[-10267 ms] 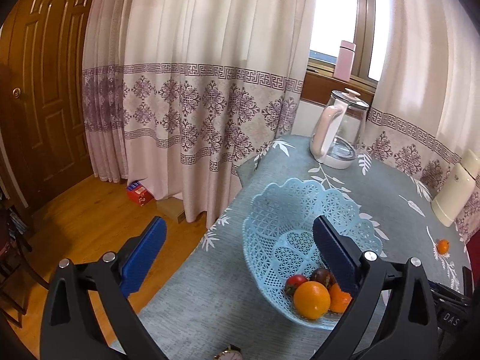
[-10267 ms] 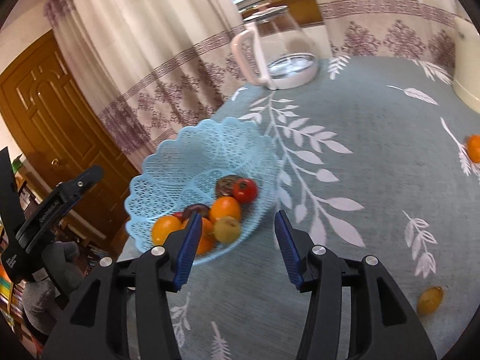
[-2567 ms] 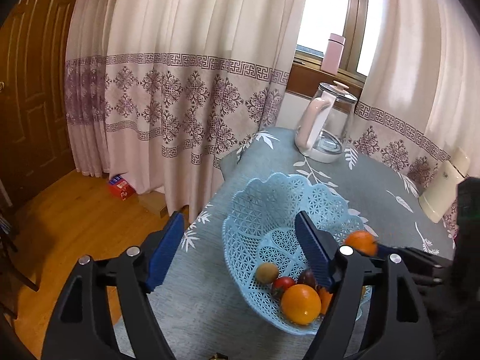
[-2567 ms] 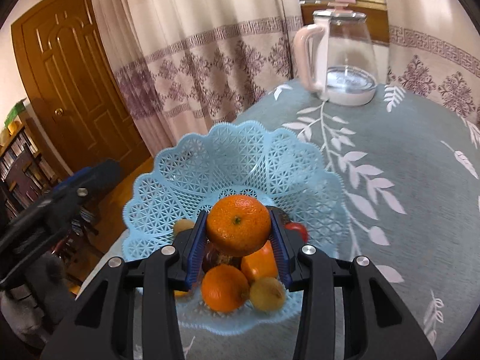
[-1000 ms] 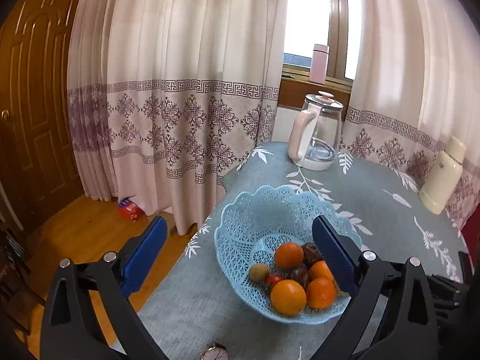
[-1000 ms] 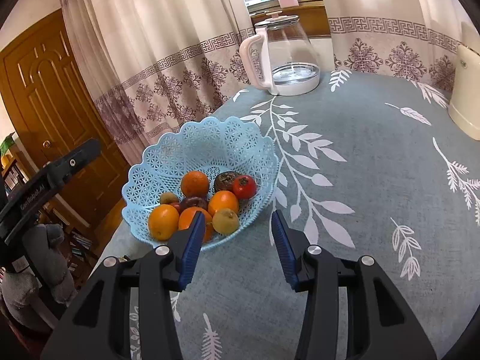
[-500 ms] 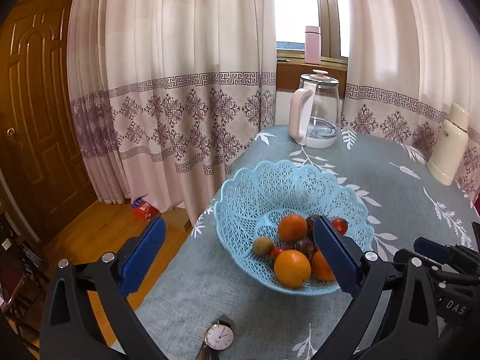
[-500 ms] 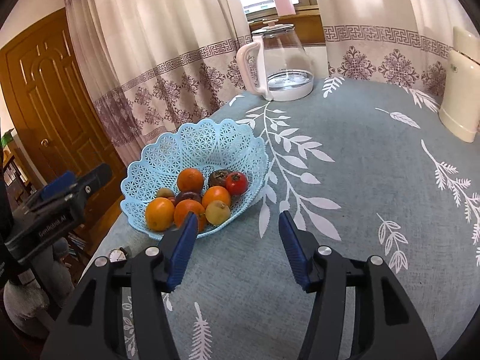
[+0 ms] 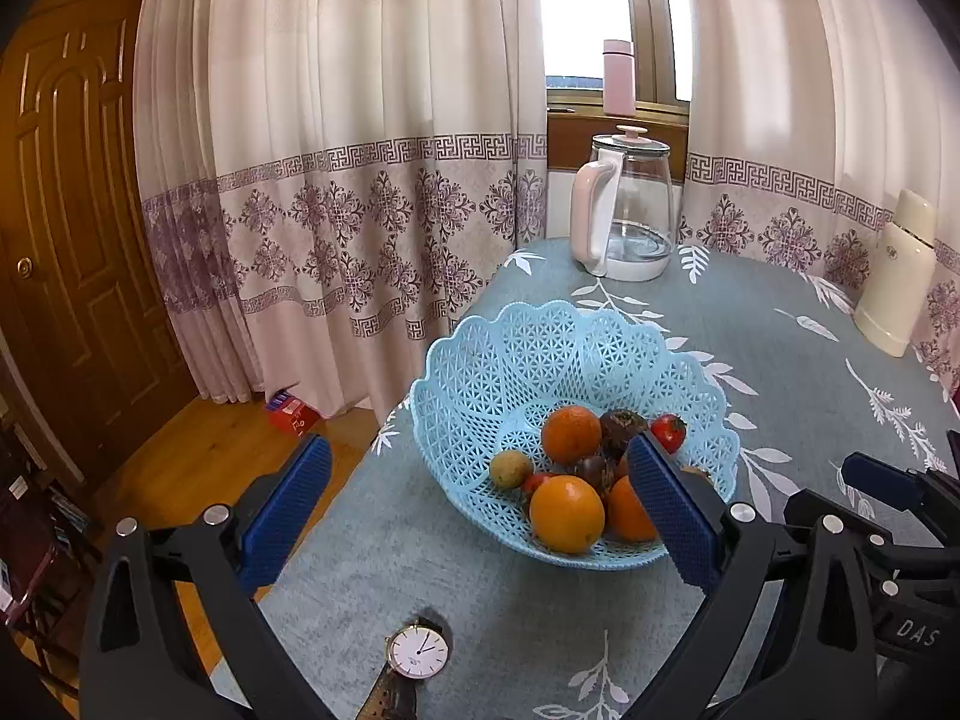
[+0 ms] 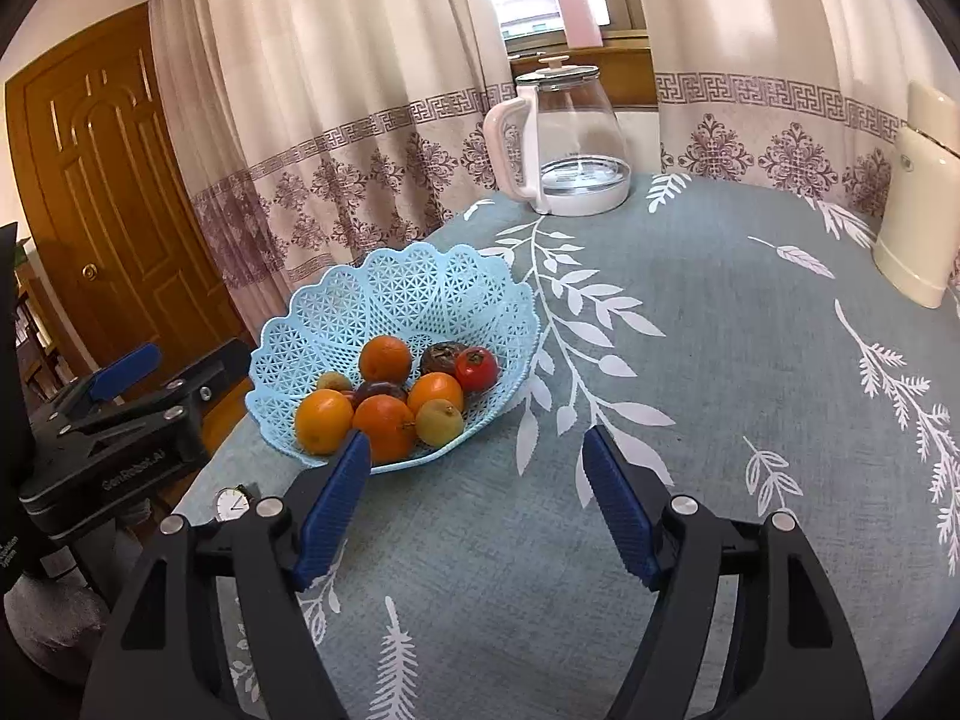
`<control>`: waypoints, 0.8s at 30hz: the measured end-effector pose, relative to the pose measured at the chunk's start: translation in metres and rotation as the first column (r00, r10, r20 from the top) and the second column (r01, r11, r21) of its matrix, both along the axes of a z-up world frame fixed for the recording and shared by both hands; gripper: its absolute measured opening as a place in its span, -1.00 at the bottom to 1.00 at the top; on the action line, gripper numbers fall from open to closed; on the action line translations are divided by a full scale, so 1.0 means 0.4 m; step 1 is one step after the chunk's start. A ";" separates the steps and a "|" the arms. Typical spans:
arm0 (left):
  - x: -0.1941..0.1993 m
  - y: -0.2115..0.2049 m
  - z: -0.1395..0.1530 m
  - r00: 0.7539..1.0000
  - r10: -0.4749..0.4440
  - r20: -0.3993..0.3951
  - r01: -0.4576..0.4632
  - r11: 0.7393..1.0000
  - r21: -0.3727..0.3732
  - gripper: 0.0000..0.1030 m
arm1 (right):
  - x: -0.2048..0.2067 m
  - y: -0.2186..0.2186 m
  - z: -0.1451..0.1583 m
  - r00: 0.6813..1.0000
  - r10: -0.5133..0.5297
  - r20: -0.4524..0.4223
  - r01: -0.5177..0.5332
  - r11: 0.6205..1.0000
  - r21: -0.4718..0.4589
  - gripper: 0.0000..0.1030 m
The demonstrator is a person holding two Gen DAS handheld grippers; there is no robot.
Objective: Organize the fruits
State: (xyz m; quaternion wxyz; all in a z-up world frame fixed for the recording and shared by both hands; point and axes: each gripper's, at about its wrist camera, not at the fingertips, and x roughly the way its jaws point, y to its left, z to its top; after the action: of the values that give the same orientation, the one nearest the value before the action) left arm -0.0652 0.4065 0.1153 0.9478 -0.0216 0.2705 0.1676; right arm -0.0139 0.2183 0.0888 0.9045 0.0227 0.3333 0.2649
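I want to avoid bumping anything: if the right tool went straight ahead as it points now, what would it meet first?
Probably bare tablecloth: the right tool is open and empty, the blue basket lies to its left, and the glass kettle is far behind. Depth is uncertain.

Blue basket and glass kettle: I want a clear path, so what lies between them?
Only bare tablecloth between blue lattice basket and glass kettle, right wrist view.

The basket (image 10: pixel 420 276) looks like pale blue openwork plastic, faintly glossy. A matt woven cloth (image 10: pixel 720 360) covers the surface. At twelve o'clock the kettle (image 10: pixel 576 132) is clear smooth glass. The fingers (image 10: pixel 618 510) carry ribbed blue pads on matt black frames. The door (image 9: pixel 66 240) is varnished wood.
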 end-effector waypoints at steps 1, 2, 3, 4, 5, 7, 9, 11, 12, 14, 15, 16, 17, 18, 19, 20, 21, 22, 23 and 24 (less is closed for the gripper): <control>-0.001 -0.001 0.001 1.000 0.000 0.001 0.000 1.000 0.000 0.94 | -0.002 0.001 0.001 1.000 0.001 0.001 -0.001 1.000 0.000 0.55; 0.000 0.000 0.000 1.000 -0.001 0.002 0.001 1.000 0.000 0.94 | -0.003 0.001 0.001 1.000 0.002 0.003 -0.002 1.000 0.000 0.58; -0.001 0.000 0.000 1.000 -0.001 0.003 0.001 1.000 0.001 0.94 | -0.004 0.003 0.001 1.000 0.004 0.004 -0.004 1.000 -0.001 0.58; -0.002 -0.001 0.001 1.000 -0.001 0.004 0.001 1.000 0.002 0.94 | -0.005 0.004 0.001 1.000 0.006 0.002 -0.006 1.000 -0.002 0.58; -0.003 -0.001 0.000 1.000 0.000 0.004 0.000 1.000 0.002 0.94 | -0.005 0.005 0.001 1.000 0.007 0.001 -0.007 1.000 -0.003 0.58; -0.004 -0.001 -0.001 1.000 0.003 0.005 -0.003 1.000 0.002 0.94 | -0.006 0.006 0.000 1.000 0.008 0.001 -0.008 1.000 -0.007 0.58; -0.006 0.000 -0.001 1.000 0.006 0.006 -0.006 1.000 0.002 0.94 | -0.006 0.006 0.000 1.000 0.007 0.001 -0.007 1.000 -0.008 0.58; -0.007 0.000 -0.003 1.000 0.009 0.006 -0.009 1.000 0.003 0.94 | -0.005 0.005 -0.001 1.000 0.004 -0.002 -0.004 1.000 -0.008 0.66; -0.007 -0.001 -0.003 1.000 0.010 0.006 -0.010 1.000 0.003 0.94 | -0.004 0.004 -0.001 1.000 0.001 -0.002 -0.001 1.000 -0.008 0.70; -0.008 -0.002 -0.003 1.000 0.010 0.004 -0.010 1.000 0.004 0.94 | -0.001 0.003 -0.003 1.000 -0.007 -0.004 0.007 1.000 -0.010 0.71; -0.008 -0.003 -0.004 1.000 0.010 0.003 -0.010 1.000 0.005 0.94 | 0.001 0.002 -0.004 1.000 -0.009 -0.007 0.009 1.000 -0.010 0.71; -0.008 -0.005 -0.004 1.000 0.010 0.002 -0.010 1.000 0.006 0.94 | 0.003 0.001 -0.005 1.000 -0.013 -0.010 0.013 1.000 -0.011 0.72; -0.008 -0.005 -0.005 1.000 0.009 0.001 -0.009 1.000 0.007 0.94 | 0.005 0.001 -0.005 1.000 -0.016 -0.012 0.016 1.000 -0.011 0.72; -0.008 -0.006 -0.005 1.000 0.009 0.001 -0.010 1.000 0.007 0.94 | 0.007 0.000 -0.006 1.000 -0.020 -0.013 0.020 1.000 -0.012 0.72; -0.008 -0.006 -0.005 1.000 0.010 0.000 -0.010 1.000 0.007 0.94 | 0.009 0.000 -0.007 1.000 -0.022 -0.015 0.022 1.000 -0.013 0.72; -0.007 -0.006 -0.006 1.000 0.010 -0.001 -0.010 1.000 0.007 0.94 | 0.010 -0.001 -0.007 1.000 -0.024 -0.017 0.023 1.000 -0.014 0.75; -0.006 -0.006 -0.005 1.000 0.010 -0.001 -0.010 1.000 0.007 0.94 | 0.012 -0.002 -0.009 0.999 -0.029 -0.020 0.029 0.999 -0.014 0.77; -0.006 -0.006 -0.006 1.000 0.011 -0.002 -0.011 1.000 0.008 0.94 | 0.012 -0.003 -0.009 0.999 -0.033 -0.021 0.033 0.999 -0.013 0.78; -0.006 -0.005 -0.006 1.000 0.011 -0.002 -0.010 1.000 0.008 0.94 | 0.013 -0.004 -0.010 0.999 -0.034 -0.022 0.034 0.999 -0.012 0.78; -0.006 -0.005 -0.006 1.000 0.011 -0.002 -0.011 1.000 0.008 0.94 | 0.013 -0.003 -0.011 0.999 -0.034 -0.022 0.034 0.999 -0.013 0.78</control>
State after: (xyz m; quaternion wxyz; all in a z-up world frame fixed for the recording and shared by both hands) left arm -0.0674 0.4045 0.1128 0.9467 -0.0191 0.2705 0.1738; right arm -0.0085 0.2171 0.0844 0.9053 0.0257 0.3445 0.2472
